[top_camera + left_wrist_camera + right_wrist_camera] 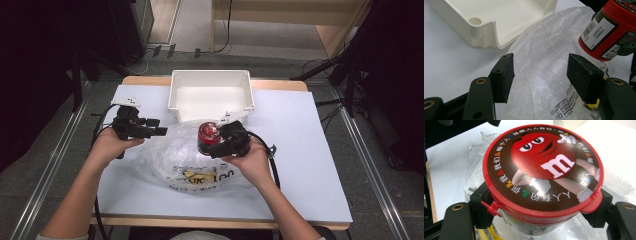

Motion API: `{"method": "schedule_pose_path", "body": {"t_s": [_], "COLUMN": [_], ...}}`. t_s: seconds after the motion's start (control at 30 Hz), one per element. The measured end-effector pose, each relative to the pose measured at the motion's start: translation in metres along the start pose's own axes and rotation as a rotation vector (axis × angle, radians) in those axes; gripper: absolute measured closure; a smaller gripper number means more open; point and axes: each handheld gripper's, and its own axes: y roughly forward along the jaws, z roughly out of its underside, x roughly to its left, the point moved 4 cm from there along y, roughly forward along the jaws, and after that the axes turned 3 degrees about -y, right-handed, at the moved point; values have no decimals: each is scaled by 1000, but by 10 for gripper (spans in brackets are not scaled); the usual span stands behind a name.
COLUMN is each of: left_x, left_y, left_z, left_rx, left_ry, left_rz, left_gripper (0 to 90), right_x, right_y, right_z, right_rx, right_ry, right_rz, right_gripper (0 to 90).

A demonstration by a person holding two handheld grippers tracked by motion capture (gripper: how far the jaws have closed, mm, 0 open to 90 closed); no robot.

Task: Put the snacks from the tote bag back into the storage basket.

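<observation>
High view: right tool (216, 142), jaws clamped on a red-lidded candy tub (208, 137), carried above the clear plastic bag (185, 162) that lies on the white-covered counter (310, 165); white bin (210, 95) just beyond the tool, open side up; left tool (159, 127) off to the tub's left, over the bag's edge, holding nothing.

Left gripper view: jaws wide apart, a fold of the bag between the pads (507, 75) but apparently not pinched; the tub up and to the right of them, clear of the film; bin corner ahead on the left.

Right gripper view: the tub's lid face-up (cartoon print, red rim), black pads pressing its wall from both sides just under the rim; bag below.

Handling note: the step appears to be moving the tub from the bag to the bin; keep it upright and the squeeze steady; lift well clear of the film; steady the bag with the left tool if it clings; lower inside the bin before releasing.
</observation>
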Motion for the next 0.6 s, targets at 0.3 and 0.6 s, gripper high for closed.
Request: {"method": "schedule_pose_path", "body": {"t_s": [0.3, 0.6], "left_x": [-1, -2], "left_y": [-1, -2], "left_z": [-1, -1], "left_rx": [0, 1], "left_ry": [4, 6], "left_rz": [0, 7], "left_gripper": [395, 394], "right_x": [-7, -18], "right_y": [-2, -7], "right_z": [-11, -31], "right_rx": [-5, -24], "right_ry": [3, 2], "right_rz": [10, 21], "right_gripper": [262, 261]}}
